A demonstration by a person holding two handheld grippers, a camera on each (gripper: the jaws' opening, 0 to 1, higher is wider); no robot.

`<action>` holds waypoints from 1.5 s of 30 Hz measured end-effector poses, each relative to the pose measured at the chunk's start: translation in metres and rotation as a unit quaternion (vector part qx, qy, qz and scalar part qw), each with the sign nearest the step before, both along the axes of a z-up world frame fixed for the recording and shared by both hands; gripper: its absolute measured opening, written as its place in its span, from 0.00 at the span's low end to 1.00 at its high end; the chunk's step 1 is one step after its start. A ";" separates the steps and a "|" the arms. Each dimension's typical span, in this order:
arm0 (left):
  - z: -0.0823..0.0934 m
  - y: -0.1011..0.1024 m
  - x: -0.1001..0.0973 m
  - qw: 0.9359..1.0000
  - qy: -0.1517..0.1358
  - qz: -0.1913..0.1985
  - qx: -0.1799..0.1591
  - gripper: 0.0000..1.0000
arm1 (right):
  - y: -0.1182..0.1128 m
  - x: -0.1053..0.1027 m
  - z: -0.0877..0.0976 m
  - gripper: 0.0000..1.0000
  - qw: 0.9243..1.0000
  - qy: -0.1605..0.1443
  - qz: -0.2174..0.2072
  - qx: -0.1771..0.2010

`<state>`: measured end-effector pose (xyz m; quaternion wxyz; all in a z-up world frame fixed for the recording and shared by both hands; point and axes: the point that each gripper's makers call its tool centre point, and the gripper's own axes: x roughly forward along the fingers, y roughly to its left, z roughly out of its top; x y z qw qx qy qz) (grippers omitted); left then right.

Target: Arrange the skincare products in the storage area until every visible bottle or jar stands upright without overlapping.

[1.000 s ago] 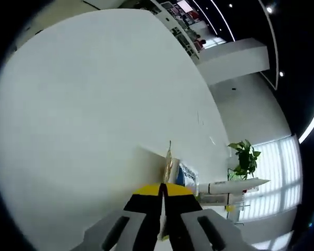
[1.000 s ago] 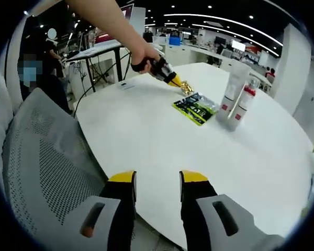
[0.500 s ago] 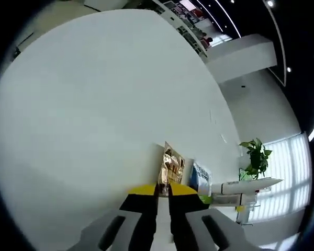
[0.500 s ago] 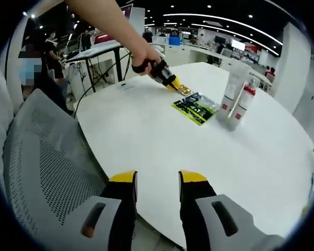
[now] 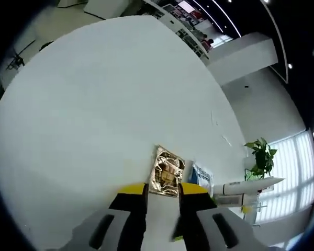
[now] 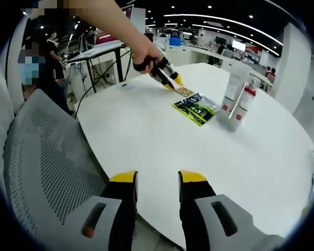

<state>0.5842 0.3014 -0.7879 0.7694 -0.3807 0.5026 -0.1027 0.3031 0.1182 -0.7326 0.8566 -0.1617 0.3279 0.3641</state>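
Open-plan office, dark ceiling with long curved light strips [image 6: 220, 23] and small spotlights. Round white bench [image 6: 162, 141] in foreground, grey mesh chair [image 6: 42, 167] pulled up beside it; more desks [image 6: 94, 51] behind. Potted plant [image 5: 261, 157] near bright window with blinds [image 5: 293, 172].

White table [image 6: 146, 136] wide open; gold sachet [image 5: 167, 178], green sachets [image 6: 196, 109], upright tubes [image 6: 235, 99] cluster far side.

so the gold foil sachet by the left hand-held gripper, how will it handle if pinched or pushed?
The gold foil sachet lies flat and thin on the white table, so probably floppy and light. Its glossy, crinkled foil suggests it may slide when pushed. Unlikely to roll or tip.
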 end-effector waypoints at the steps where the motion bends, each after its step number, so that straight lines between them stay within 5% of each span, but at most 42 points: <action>1: 0.000 0.000 -0.001 1.000 -0.001 -0.001 0.000 0.27 | 0.000 0.000 0.000 0.28 1.000 -0.001 0.000 0.001; 6: 0.009 0.011 -0.006 1.000 -0.014 -0.010 0.018 0.41 | 0.001 0.000 0.002 0.28 1.000 -0.002 0.004 0.004; 11: 0.025 0.032 -0.020 0.997 -0.043 -0.042 0.051 0.43 | 0.006 -0.003 0.003 0.28 1.000 -0.002 0.015 0.008; 18: 0.032 0.096 -0.054 0.986 -0.049 -0.066 0.143 0.55 | 0.009 -0.005 0.003 0.28 1.000 -0.001 0.024 0.013; 21: 0.026 0.121 -0.073 0.973 -0.043 -0.100 0.203 0.64 | 0.011 -0.007 0.003 0.28 0.999 0.003 0.030 0.016; 24: 0.018 0.143 -0.092 0.946 -0.039 -0.153 0.282 0.68 | 0.012 -0.008 0.009 0.25 0.999 -0.010 0.038 0.022; 28: 0.007 0.161 -0.107 0.918 -0.040 -0.192 0.345 0.70 | 0.013 -0.007 0.011 0.24 0.999 -0.017 0.040 0.026; 36: -0.017 0.169 -0.131 0.920 -0.030 -0.186 0.344 0.72 | 0.018 -0.013 0.007 0.21 0.998 -0.001 0.063 0.029; 39: -0.025 0.169 -0.134 0.913 -0.032 -0.201 0.353 0.68 | 0.018 -0.015 0.004 0.19 0.997 0.019 0.063 0.036; 40: -0.025 0.171 -0.134 0.905 -0.035 -0.207 0.370 0.67 | 0.018 -0.016 0.002 0.19 0.997 0.027 0.063 0.039; 42: -0.022 0.165 -0.127 0.914 -0.052 -0.183 0.359 0.63 | 0.018 -0.017 0.001 0.13 0.996 0.044 0.064 0.044; 45: -0.022 0.160 -0.123 0.915 -0.066 -0.171 0.358 0.58 | 0.018 -0.014 0.006 0.07 0.995 0.051 0.052 0.075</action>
